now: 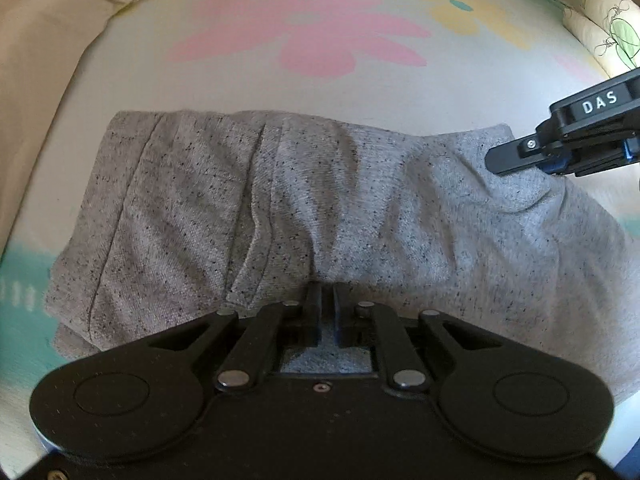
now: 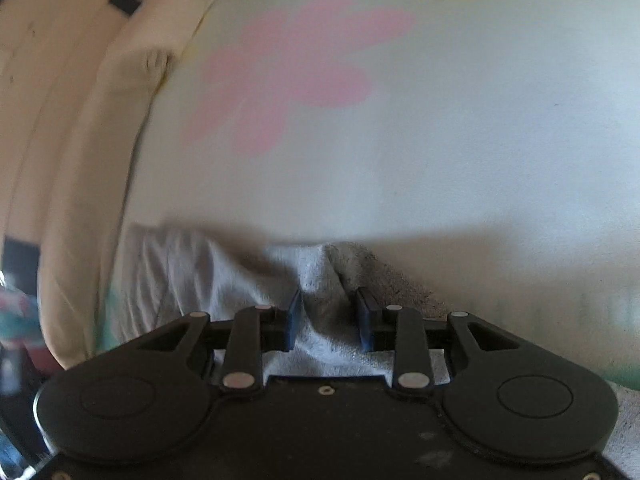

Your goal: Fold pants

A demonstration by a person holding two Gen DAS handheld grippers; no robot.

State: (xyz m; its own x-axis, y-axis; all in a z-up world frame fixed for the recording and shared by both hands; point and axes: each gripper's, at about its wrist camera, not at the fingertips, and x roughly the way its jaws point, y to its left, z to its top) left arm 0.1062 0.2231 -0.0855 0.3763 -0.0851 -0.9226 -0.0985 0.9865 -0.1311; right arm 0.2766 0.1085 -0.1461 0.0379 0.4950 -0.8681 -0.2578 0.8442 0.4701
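Grey speckled pants (image 1: pixel 320 200) lie folded on a pale sheet with flower prints (image 1: pixel 304 40). My left gripper (image 1: pixel 327 300) is low over the near edge of the pants, jaws nearly together with a fold of grey cloth between them. My right gripper shows at the right of the left wrist view (image 1: pixel 500 162), over the far right corner of the pants. In the right wrist view the right gripper (image 2: pixel 328 304) has its jaws partly apart with a raised fold of the pants (image 2: pixel 320 280) between them.
A beige blanket (image 1: pixel 48 60) lies bunched along the left side. A patterned pillow (image 1: pixel 604 28) sits at the far right. The sheet shows a pink flower (image 2: pixel 288 68) beyond the pants.
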